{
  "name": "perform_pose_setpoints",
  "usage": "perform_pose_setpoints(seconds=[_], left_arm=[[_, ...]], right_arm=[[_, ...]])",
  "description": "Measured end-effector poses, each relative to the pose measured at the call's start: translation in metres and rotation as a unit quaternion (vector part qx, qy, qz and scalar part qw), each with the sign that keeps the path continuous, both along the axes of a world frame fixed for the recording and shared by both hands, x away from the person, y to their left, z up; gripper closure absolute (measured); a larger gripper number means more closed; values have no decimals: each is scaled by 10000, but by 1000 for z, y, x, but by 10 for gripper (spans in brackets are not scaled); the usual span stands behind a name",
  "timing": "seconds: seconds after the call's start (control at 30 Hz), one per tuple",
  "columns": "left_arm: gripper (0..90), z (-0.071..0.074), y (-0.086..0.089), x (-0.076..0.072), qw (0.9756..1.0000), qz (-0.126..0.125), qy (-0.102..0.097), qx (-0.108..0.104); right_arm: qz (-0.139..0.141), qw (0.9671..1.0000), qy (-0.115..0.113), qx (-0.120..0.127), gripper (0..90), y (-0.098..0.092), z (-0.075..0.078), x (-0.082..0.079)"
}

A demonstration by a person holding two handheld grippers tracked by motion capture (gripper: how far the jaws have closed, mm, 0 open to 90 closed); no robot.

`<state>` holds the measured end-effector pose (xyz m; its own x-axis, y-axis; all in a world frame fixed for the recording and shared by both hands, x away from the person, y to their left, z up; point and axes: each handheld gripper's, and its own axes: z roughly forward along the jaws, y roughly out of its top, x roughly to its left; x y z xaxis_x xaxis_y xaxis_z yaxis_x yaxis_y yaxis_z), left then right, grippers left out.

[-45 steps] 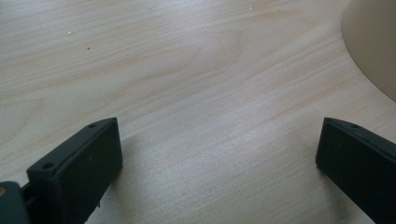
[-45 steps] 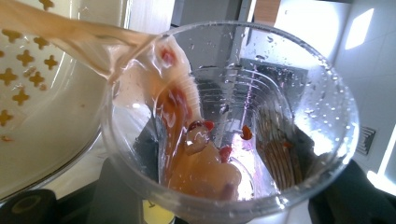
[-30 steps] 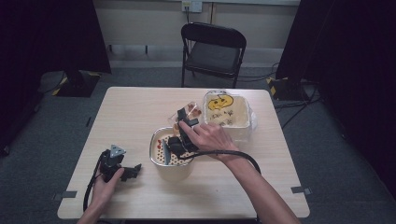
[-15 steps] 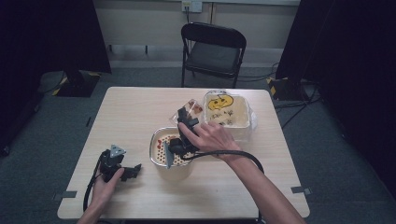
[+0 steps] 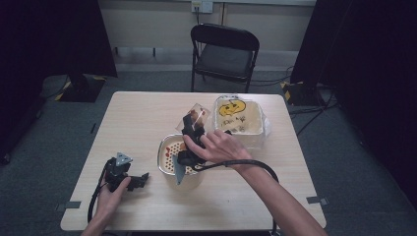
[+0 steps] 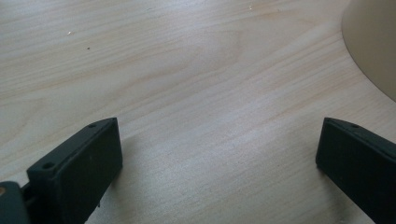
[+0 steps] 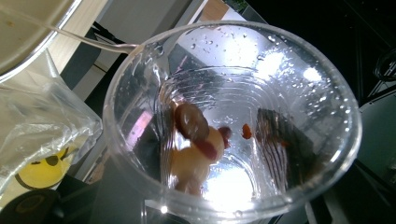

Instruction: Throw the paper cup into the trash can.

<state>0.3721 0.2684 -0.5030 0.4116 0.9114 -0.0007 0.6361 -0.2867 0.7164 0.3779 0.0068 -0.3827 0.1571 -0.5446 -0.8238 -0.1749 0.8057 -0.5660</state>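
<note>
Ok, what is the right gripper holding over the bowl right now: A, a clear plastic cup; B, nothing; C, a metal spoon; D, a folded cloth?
A: the right gripper holds a clear plastic cup, tipped above the bowl, with a few food bits still inside the cup.

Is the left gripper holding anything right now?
No, the left gripper has its jaws wide apart with just bare table between them.

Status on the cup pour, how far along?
Looks mostly done: food already lies in the bowl. In hand: right gripper holds the clear cup tipped, a few pieces clinging inside. Left: shake those out, set the cup down. Left gripper rests open on the table.
</note>
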Motion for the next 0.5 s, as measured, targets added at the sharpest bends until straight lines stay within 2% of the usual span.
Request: perform_pose_setpoints(seconds=[0.1, 0.37, 0.5], left_arm=[[0, 0, 0, 0, 10000, 0, 2, 2], [0, 0, 0, 0, 10000, 1, 5, -10], [0, 0, 0, 0, 10000, -9, 8, 0]], right_arm=[[111, 9998, -159, -105, 491, -1, 2, -1], [125, 9993, -246, -259, 491, -2, 3, -1], [51, 9999, -131, -89, 490, -3, 7, -1]])
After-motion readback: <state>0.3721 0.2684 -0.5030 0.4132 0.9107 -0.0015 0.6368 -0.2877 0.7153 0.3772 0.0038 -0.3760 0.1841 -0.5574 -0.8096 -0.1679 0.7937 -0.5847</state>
